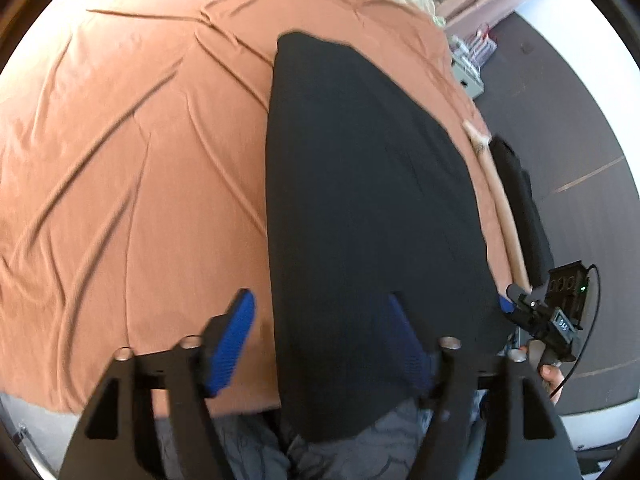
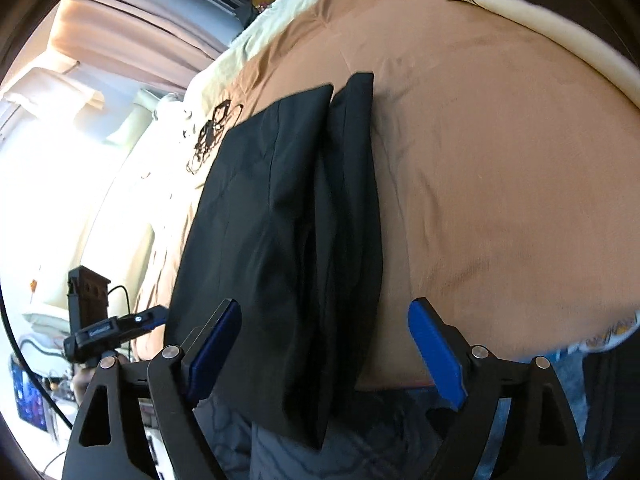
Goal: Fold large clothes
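Observation:
A pair of black trousers [image 1: 360, 200] lies lengthwise on the orange-brown bed sheet [image 1: 120, 160], its near end hanging over the bed's front edge. In the right wrist view the trousers [image 2: 288, 220] show two legs side by side. My left gripper [image 1: 320, 344] is open just above the near end, one blue pad [image 1: 236, 340] over the sheet and the other over the cloth. My right gripper [image 2: 326, 352] is open too, its pads either side of the trousers' near end and not touching them. Each gripper also shows in the other's view, the right gripper [image 1: 508, 304] and the left gripper [image 2: 154, 317].
A tangle of black cable [image 2: 212, 132] lies on the sheet beyond the trousers. A cream cover [image 2: 560, 36] and a dark folded cloth [image 1: 520, 200] run along the bed's right edge. Dark floor [image 1: 560, 120] is to the right. A person's grey-clad legs [image 1: 240, 448] stand at the front edge.

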The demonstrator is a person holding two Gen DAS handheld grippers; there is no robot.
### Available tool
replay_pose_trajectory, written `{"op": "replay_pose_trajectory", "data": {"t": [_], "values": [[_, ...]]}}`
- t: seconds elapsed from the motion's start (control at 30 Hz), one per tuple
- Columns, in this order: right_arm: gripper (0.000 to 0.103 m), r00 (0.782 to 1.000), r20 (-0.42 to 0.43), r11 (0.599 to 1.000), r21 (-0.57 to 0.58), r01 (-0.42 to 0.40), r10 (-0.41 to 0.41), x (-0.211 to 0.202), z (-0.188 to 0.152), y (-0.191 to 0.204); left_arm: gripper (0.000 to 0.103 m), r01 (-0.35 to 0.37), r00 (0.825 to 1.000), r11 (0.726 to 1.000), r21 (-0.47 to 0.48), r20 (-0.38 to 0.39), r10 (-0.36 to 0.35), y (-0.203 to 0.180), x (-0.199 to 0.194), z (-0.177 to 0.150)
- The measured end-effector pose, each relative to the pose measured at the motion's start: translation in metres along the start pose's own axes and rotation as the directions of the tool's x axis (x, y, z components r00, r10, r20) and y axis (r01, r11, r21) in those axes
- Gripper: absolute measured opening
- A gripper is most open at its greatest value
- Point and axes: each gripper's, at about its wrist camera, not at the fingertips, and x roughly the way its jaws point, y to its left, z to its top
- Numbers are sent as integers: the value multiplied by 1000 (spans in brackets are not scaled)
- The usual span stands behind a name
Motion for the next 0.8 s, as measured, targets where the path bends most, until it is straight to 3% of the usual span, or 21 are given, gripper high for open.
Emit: {"op": "replay_pose_trajectory", "data": {"t": [0.1, 0.37, 0.7, 0.8], "values": [[92, 1000, -15, 1000, 4, -11, 11, 8, 18, -15, 71, 10, 1000, 1000, -28, 8, -10, 6, 6, 15], [92, 998, -60, 999, 6, -31, 32, 44, 58, -23, 71, -17, 999, 998, -57, 41, 20, 20, 27, 55], [92, 994, -86, 998, 7, -67, 67, 81, 97, -23, 68, 5, 999, 998, -61, 47, -2, 26, 60, 101], [86, 991, -98, 996, 5, -91, 91, 93, 109, -21, 67, 13, 999, 998, -65, 41, -10, 28, 71, 112]]}}
